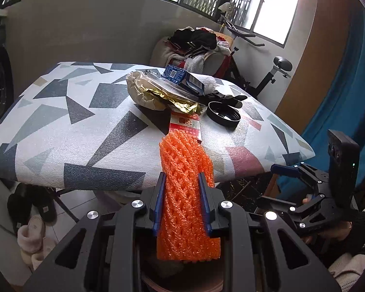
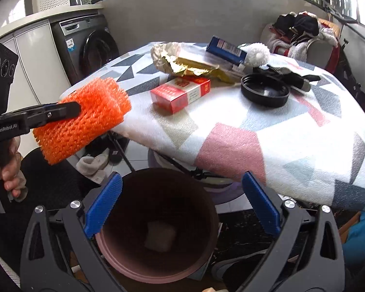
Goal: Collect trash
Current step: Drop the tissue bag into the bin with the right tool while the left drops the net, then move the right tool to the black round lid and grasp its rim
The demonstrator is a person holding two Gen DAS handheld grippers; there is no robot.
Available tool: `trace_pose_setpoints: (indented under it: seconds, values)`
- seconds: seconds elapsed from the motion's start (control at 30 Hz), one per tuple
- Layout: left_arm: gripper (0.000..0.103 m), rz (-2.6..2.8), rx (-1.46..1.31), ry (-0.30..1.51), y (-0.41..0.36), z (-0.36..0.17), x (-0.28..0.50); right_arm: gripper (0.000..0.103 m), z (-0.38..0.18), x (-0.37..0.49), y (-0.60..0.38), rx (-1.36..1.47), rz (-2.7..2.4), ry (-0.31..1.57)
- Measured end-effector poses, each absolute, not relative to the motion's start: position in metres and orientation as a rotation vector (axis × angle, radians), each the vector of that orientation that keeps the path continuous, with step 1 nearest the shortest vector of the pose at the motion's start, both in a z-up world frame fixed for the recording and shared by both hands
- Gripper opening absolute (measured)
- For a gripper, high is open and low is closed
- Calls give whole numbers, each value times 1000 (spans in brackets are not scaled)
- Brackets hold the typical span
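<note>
A: Any writing legible?
B: "GenRobot.AI" on the left gripper [image 2: 76,108], clamped on the orange foam net [image 2: 82,121] beside the table [image 2: 267,146]. Right gripper [image 2: 182,206] gapes empty above the bin [image 2: 155,223].

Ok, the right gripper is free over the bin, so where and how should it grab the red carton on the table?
Probably across the short width of the red carton, near its closest end. It lies flat, with its long sides bare; the gold foil wrapper crowds its far end. Bring the open right gripper down from above on the bin side, one finger on each long side.
</note>
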State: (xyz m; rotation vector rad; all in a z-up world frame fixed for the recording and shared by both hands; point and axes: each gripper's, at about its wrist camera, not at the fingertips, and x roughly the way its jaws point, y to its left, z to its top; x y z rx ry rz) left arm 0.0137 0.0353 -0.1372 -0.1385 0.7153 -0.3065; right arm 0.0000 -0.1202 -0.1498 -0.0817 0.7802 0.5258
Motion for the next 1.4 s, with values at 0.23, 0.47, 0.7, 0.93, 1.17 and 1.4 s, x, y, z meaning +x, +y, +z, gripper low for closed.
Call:
trace_pose_setpoints:
  seconds: [0.23,0.47,0.7,0.93,1.17,1.4]
  values:
    - [26,-379,21,753,-1,-144,13,97,-145,8,-139,-61,442,744]
    - [28,-394,40,788,-7,-152,16,97,-150,8,-144,-50,409,746]
    - [81,-326,13,807,2,-154,22,97,-152,8,-145,-49,393,754]
    - [97,-230,-6,818,14,-156,26,97,-154,9,-146,-45,381,759]
    - [97,-232,-4,818,14,-156,26,97,-154,10,-147,-42,373,760]
    - [97,-198,-15,817,18,-156,27,97,-154,10,-148,-39,371,763]
